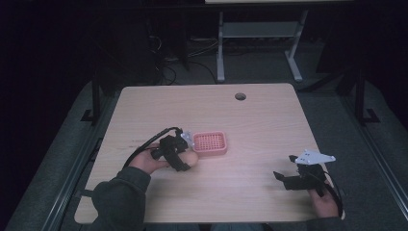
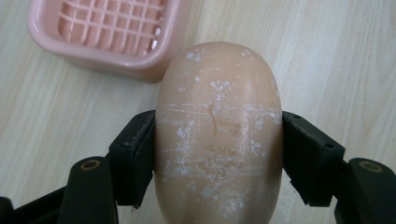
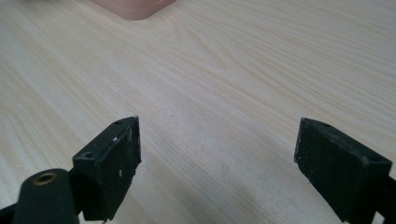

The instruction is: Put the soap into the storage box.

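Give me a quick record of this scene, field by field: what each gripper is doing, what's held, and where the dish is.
left gripper: shut on the soap
soap: peach oval bar, scuffed white, clamped across its middle
soap dish: pink, slotted, nothing in it, just beyond the soap
right gripper: open, holding nothing, over bare table
table: light wood, round hole near the far edge

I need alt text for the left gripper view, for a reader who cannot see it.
The left gripper is shut on a peach-coloured bar of soap flecked with white. Behind it, a pink soap dish with a grid bottom sits on the light wooden table.
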Available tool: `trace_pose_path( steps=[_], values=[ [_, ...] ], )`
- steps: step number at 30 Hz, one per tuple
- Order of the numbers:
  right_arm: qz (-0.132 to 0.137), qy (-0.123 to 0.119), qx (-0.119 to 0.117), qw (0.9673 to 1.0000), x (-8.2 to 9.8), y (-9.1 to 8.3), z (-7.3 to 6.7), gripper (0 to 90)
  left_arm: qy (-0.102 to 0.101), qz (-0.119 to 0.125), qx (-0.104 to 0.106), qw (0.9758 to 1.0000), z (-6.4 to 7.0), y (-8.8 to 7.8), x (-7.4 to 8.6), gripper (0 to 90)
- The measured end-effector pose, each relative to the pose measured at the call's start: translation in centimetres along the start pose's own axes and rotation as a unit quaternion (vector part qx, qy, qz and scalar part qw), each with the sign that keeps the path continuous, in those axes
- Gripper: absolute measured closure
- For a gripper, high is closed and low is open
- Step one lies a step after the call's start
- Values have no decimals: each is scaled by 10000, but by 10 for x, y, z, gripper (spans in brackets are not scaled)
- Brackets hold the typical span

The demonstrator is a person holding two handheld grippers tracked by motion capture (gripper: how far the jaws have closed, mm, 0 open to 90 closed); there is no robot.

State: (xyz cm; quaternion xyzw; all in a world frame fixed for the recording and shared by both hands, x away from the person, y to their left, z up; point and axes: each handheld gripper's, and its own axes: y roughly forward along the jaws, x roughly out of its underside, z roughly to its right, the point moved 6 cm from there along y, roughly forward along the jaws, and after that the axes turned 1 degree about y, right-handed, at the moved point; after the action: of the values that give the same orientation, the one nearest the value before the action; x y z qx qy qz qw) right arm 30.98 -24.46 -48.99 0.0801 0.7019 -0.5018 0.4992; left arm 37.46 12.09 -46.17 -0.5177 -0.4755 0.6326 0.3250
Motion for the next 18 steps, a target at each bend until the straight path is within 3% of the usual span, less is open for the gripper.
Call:
trace_pose_path(
  steps=[18],
  values=[
    [26, -35, 3, 10000, -1, 1, 0, 141, 127, 0, -21, 9999, -10, -2, -23, 323]
  ],
)
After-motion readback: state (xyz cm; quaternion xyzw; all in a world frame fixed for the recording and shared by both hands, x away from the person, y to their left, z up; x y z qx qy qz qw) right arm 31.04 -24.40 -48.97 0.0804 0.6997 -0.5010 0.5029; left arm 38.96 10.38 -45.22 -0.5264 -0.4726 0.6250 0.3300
